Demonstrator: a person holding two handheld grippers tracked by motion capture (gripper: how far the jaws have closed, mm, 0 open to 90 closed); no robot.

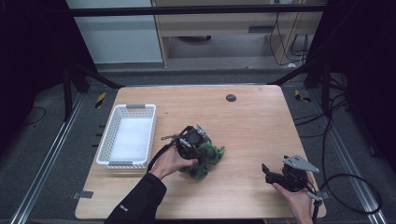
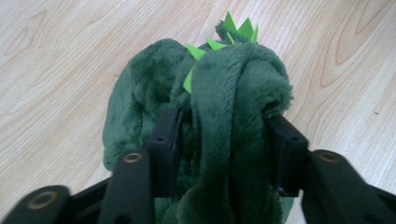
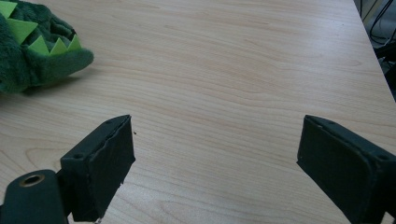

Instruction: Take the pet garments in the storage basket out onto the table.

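dark green plush dinosaur toy with lime felt spikes [image 1: 205, 156] sits on the light wooden desk [image 1: 252, 121], near centre, a bit toward the person. white perforated plastic basket [image 1: 127, 135] is just to its left, not touching as far as i can tell.

left gripper [image 2: 219, 140]: jaws clamped on a thick fold of the plush [image 2: 233, 93], fabric bulging up between and over them. pads bite into the pile, so the hold looks solid. most of the body hangs off to one side, and i cannot tell whether it rests on the desk.

right gripper [image 3: 215, 154]: jaws wide apart, nothing between them, hovering over bare desk near the front right corner, well apart from the toy. spiked end of the plush [image 3: 42, 51] shows at the upper left of the right gripper view.

handling, my read: light, soft, fully compressible, not fragile. pile isn't slippery, but a shallow pinch on loose fabric could slide or pull out. take a deep bite on a bulky roll of body, as the left has. avoid the felt spikes, thin and floppy. expect it to droop and swing when lifted.
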